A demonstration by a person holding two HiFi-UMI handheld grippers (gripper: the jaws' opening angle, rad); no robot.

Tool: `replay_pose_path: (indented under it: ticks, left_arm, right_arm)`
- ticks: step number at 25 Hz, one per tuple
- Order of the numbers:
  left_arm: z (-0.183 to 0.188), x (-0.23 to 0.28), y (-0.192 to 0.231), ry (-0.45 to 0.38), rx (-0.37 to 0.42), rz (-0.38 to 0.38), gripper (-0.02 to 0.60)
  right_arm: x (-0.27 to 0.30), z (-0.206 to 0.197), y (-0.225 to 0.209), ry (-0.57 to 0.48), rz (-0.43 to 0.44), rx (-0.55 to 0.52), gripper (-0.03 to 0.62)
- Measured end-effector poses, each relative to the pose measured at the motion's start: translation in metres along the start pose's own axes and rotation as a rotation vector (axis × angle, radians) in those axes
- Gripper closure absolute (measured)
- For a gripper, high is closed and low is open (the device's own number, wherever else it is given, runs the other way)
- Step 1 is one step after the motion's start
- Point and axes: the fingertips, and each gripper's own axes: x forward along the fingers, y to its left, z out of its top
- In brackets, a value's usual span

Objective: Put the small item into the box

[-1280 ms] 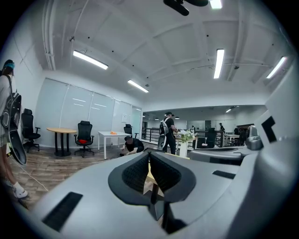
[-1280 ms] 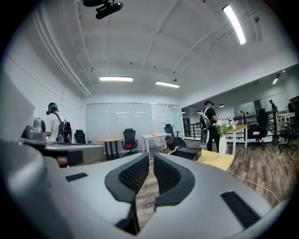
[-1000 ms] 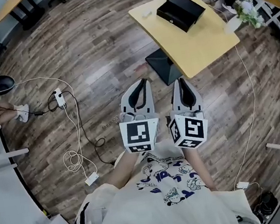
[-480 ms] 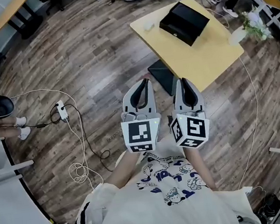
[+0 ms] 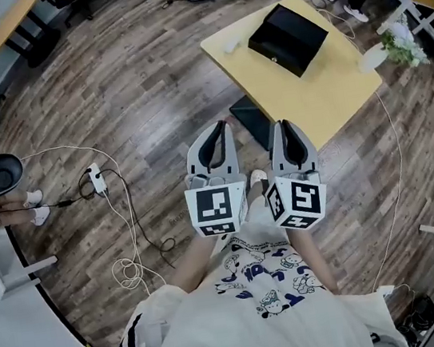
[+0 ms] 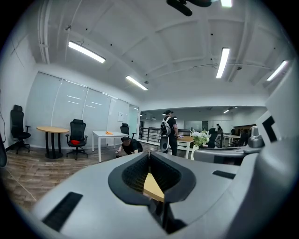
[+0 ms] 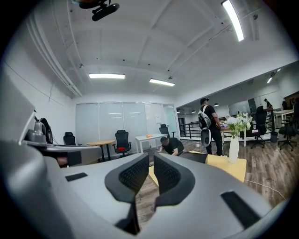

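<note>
A black box (image 5: pixel 287 34) lies on the yellow table (image 5: pixel 325 84), ahead and to the right. A small white item (image 5: pixel 231 43) rests near that table's left edge. I hold both grippers side by side over the wooden floor, short of the table and touching nothing. The left gripper (image 5: pixel 218 125) is shut and empty, its tips meeting (image 6: pixel 148 154). My right gripper (image 5: pixel 283 124) also holds nothing; in the right gripper view (image 7: pixel 151 161) its jaws stand together with only a thin slit between them. The yellow tabletop (image 7: pixel 229 165) shows beyond them.
A white vase of flowers (image 5: pixel 384 34) stands at the table's right corner. The table's dark base (image 5: pixel 252 113) sits on the floor just ahead of the grippers. White cables and a power strip (image 5: pixel 93 157) trail over the floor at left. People (image 7: pixel 208 126) stand behind the table.
The floor and cables have slid towards me in the head view as the person steps towards the table. Both grippers keep the same pose and stay shut.
</note>
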Motion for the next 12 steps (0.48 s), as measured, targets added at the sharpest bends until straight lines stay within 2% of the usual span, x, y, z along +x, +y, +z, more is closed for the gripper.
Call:
replay_pose_path:
  ticks: [12]
  left_arm:
    - [-0.009, 0.057, 0.020, 0.045, -0.018, 0.015, 0.560]
  right_arm:
    - [0.062, -0.006, -0.019, 0.041, -0.004, 0.008, 0.546]
